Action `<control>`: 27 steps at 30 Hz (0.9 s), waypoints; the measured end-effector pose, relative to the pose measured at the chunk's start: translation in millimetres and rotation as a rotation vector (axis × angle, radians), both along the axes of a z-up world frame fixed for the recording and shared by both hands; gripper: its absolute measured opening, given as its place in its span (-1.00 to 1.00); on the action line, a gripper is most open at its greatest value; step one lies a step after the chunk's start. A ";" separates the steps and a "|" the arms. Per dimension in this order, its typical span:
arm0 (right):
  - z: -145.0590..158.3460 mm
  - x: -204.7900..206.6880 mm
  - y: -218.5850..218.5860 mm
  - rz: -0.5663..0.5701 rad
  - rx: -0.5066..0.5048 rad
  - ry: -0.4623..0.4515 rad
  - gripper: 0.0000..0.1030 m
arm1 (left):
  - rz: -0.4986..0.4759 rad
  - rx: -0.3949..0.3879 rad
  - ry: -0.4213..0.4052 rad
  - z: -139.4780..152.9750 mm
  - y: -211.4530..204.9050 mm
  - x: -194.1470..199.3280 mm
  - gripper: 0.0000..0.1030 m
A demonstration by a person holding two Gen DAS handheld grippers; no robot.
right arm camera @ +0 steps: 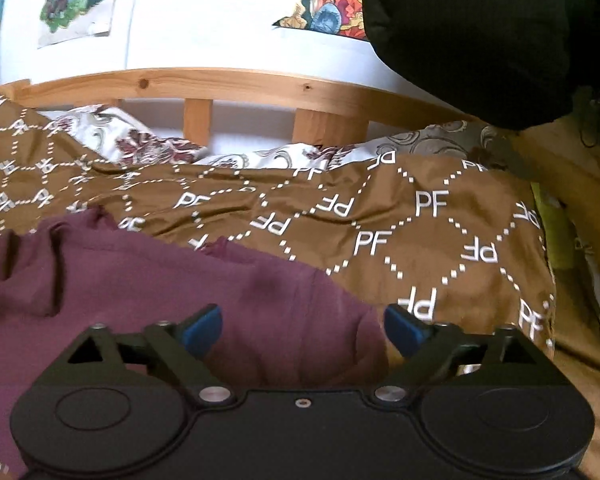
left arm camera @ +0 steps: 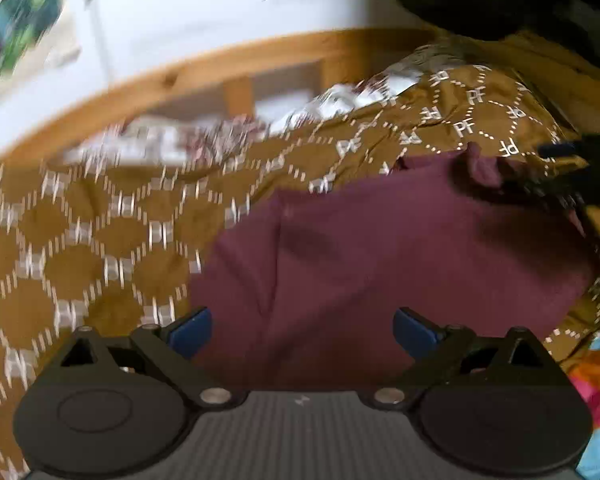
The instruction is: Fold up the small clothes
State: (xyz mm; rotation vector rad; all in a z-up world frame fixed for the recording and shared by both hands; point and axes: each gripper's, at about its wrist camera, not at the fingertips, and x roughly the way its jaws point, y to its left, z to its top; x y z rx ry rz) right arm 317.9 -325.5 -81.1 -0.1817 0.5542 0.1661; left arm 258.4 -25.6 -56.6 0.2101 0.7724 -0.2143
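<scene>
**Asker:** Where is the piece of clothing, and how far along is the folding?

**Describer:** A maroon garment (left arm camera: 380,248) lies on a bed, on top of a brown bedspread (left arm camera: 80,248) printed with white dotted diamonds and the letters PF. It looks roughly spread out, with a crease down its left part and bunched cloth along the far edge. I see no neat fold, so my judgement is that the folding is at an early stage and most of it remains.

**Asker:** What are the two grippers doing?

**Describer:** The left gripper (left arm camera: 302,330) hovers low over the near part of the garment, its blue fingers spread wide with nothing between them. The right gripper (right arm camera: 302,328) is also wide apart and holds nothing. It sits over the garment's right edge, one finger above maroon cloth and the other above the bedspread.

**Asker:** Does one camera show something the other misses?

**Describer:** Yes. The left view is blurred, but it shows most of the garment's width, a dark object at the far right edge that I cannot identify, and bright coloured cloth (left arm camera: 596,380) at the lower right. The right view is sharp. It shows the wooden bed frame (right arm camera: 220,80), a flowered pillow (right arm camera: 140,140), pictures on the white wall, and the garment's rumpled far edge (right arm camera: 80,220).
</scene>
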 end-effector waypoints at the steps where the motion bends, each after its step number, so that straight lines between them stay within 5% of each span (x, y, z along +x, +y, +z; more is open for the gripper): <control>1: 0.3 -5.8 -0.2 0.011 -0.010 0.002 0.87 | 0.013 -0.009 0.013 -3.2 1.7 -1.6 0.94; 6: -14.0 -20.4 7.8 0.070 -0.147 0.010 0.93 | 0.024 0.126 -0.035 -17.5 -8.9 0.0 0.93; 12: -39.8 -12.2 19.7 0.079 -0.310 -0.019 0.93 | 0.017 0.179 -0.037 -34.6 -16.4 14.9 0.55; 15: -45.6 -7.6 22.2 0.077 -0.348 -0.061 0.88 | 0.034 0.207 -0.041 -39.8 -16.9 20.2 0.12; 17: -48.1 -5.5 24.3 0.084 -0.373 -0.087 0.79 | 0.057 0.214 -0.054 -40.2 -15.5 22.0 -0.37; 20: -49.4 -3.0 27.6 0.105 -0.395 -0.112 0.33 | 0.084 0.179 -0.059 -37.8 -9.5 26.6 -0.89; 22: -50.4 0.5 29.7 0.114 -0.402 -0.103 -0.18 | 0.105 0.132 -0.058 -33.9 -3.3 29.3 -0.91; 27: -46.3 7.1 25.5 0.096 -0.324 -0.073 -0.76 | 0.212 -0.015 -0.082 -18.9 20.3 31.3 -0.94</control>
